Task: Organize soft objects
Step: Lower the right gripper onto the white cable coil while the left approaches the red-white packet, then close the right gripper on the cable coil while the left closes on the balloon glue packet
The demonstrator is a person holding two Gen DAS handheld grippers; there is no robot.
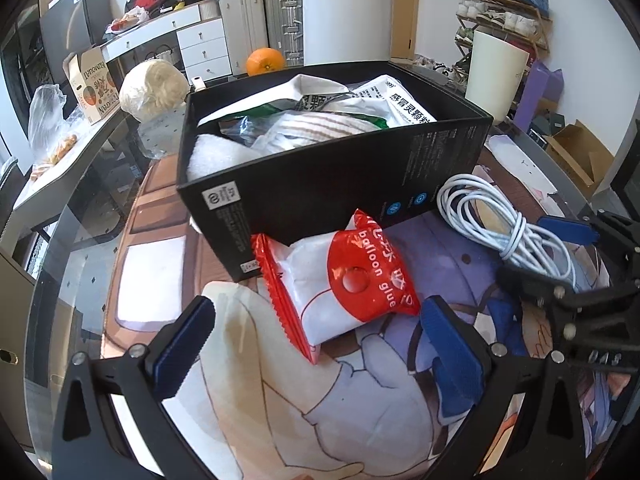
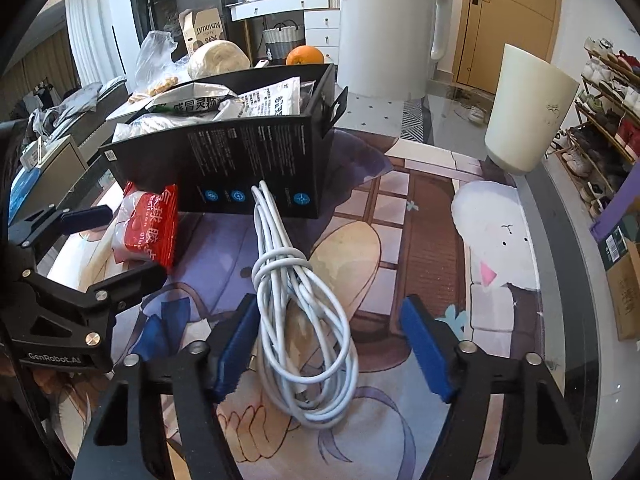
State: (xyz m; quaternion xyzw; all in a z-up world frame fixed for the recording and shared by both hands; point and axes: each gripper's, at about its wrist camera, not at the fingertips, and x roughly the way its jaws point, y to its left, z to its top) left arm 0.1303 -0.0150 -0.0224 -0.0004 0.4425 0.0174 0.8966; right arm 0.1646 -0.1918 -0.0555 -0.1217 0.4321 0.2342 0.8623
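Right gripper (image 2: 328, 344) jaws parted around white cable (image 2: 296, 312) — not yet pressing; left gripper (image 1: 316, 340) jaws released around red packet (image 1: 344, 280) beside black box (image 1: 320, 184).

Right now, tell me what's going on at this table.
A person with a gripper in each hand is packing soft things into a black box, already holding packets and cloth. The left gripper is open around a red and white packet lying against the box. The right gripper is open around a coiled white cable on the mat; one pad touches it, nothing is lifted.
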